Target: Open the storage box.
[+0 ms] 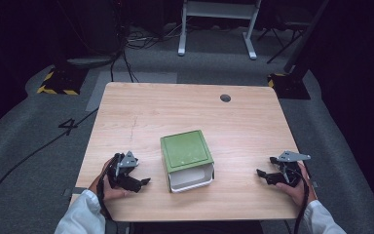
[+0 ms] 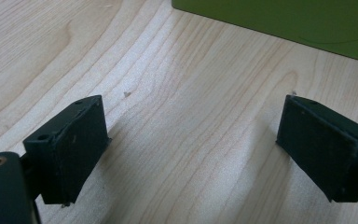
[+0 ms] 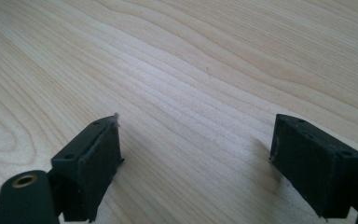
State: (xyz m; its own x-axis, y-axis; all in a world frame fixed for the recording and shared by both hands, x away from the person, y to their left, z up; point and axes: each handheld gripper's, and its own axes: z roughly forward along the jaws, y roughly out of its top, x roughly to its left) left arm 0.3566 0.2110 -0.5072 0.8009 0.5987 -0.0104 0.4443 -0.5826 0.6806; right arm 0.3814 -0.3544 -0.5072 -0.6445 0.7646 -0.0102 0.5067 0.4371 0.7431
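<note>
A green box (image 1: 186, 150) with a white open front lies in the middle of the wooden table (image 1: 175, 112), near its front half. My left gripper (image 1: 145, 182) rests low on the table to the box's left, open, nothing between its fingers (image 2: 70, 147). The box's green side (image 2: 307, 23) runs along the top of the left gripper view. At the table's right front my right gripper (image 1: 262, 174) sits open, pointing left toward the box. Its fingers (image 3: 91, 163) stand wide apart over bare wood.
A round cable hole (image 1: 225, 98) sits near the table's far edge. Beyond the table lie floor cables (image 1: 126, 48), a white desk frame (image 1: 219, 24) and yellow-black striped bases (image 1: 58, 83).
</note>
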